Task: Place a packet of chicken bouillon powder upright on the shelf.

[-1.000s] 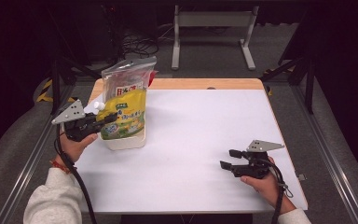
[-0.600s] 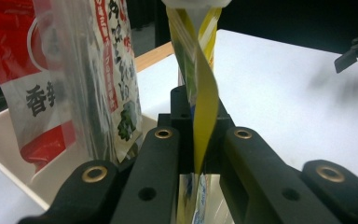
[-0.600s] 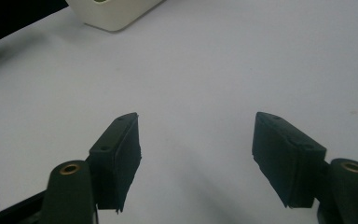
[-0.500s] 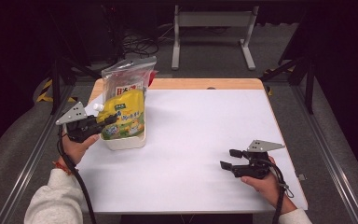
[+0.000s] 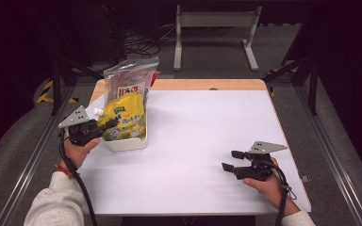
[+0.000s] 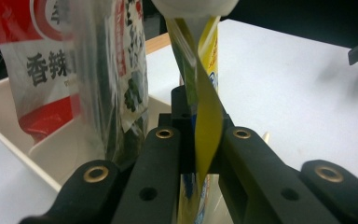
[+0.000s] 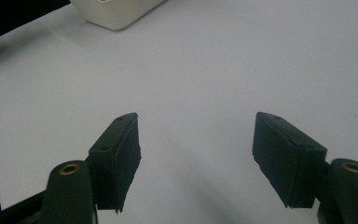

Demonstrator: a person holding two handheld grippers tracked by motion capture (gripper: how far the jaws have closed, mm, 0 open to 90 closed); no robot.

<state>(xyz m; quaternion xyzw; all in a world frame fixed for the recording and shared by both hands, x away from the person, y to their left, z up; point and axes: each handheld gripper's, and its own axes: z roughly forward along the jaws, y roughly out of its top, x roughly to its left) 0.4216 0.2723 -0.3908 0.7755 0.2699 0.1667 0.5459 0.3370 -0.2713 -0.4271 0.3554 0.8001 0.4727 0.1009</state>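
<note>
Yellow pouch (image 5: 124, 120) pinched at its edge by left gripper (image 5: 104, 127) fingers, upright in white bin (image 5: 127, 143) beside clear bag (image 5: 131, 82) at desk (image 5: 202, 141) left; lifting out apparently unfinished; right gripper (image 5: 230, 160) fingers spread, idle, empty.

white table (image 5: 202, 141), white tub (image 5: 125, 142) on its left side

yellow pouch (image 5: 125, 117), upright in white bin (image 5: 127, 143)
</note>
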